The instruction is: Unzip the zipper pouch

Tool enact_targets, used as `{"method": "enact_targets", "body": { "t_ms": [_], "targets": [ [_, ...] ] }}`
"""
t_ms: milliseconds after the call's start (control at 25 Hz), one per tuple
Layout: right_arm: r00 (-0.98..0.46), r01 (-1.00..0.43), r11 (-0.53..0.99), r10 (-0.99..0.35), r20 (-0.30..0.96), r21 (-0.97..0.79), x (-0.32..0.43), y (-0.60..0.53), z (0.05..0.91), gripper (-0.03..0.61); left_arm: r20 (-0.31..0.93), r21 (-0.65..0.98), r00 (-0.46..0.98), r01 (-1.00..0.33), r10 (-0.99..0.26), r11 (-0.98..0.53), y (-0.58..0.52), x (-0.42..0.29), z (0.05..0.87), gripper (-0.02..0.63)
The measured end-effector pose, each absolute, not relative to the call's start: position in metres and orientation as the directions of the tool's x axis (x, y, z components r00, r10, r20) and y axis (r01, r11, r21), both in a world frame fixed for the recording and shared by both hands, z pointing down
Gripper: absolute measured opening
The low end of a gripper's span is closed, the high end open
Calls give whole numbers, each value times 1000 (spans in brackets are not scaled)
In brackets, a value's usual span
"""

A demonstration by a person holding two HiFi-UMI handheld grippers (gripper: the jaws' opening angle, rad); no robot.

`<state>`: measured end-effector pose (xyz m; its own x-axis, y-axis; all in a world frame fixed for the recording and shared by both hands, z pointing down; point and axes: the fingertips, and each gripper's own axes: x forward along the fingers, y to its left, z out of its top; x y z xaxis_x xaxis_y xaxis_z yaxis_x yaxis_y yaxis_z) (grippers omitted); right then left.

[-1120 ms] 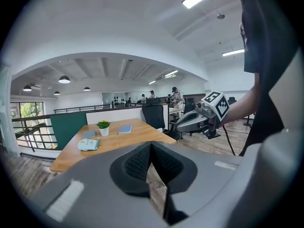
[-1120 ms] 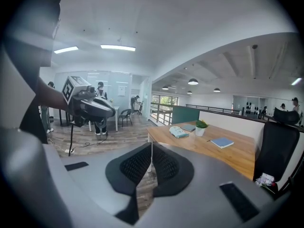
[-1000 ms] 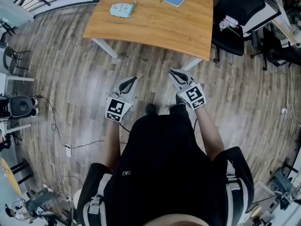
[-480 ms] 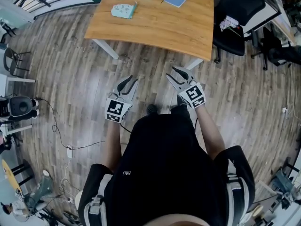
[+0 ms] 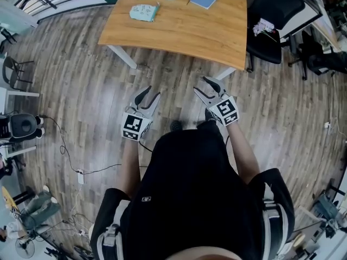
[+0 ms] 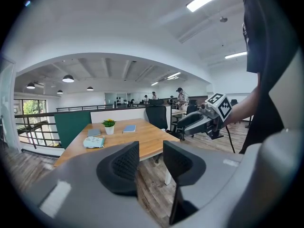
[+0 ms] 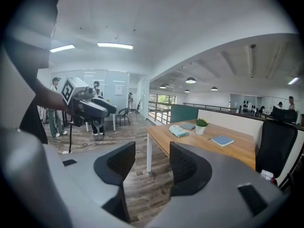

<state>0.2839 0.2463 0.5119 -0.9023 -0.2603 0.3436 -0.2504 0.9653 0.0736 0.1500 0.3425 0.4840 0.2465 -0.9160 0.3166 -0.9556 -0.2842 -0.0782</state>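
The left hand-held gripper (image 5: 149,95) and the right hand-held gripper (image 5: 204,85) hang over the grey plank floor (image 5: 81,91). Their jaws have just been opening and stand apart, empty. The pale mint fabric zipper pouch (image 5: 143,12) lies on the light wooden tabletop (image 5: 184,26) near its left edge.

Looking steeply down from the head, well above the floor (image 5: 81,91) and wooden table (image 5: 179,31). Riding close behind the left gripper (image 5: 149,94) and right gripper (image 5: 203,84), facing almost level toward that table; sharing it across all 3 views.
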Motion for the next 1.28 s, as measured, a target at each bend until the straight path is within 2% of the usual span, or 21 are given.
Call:
{"method": "enact_targets", "body": {
  "t_ms": [360, 1280],
  "targets": [
    [-898, -272, 960, -277, 342, 64, 259, 258, 512, 232, 315, -63, 250, -957, -916, -283, 359, 121, 484, 156],
    [-914, -191, 980, -200, 352, 62, 215, 235, 522, 229, 325, -33, 144, -986, -935, -163, 362, 86, 493, 144]
  ]
}}
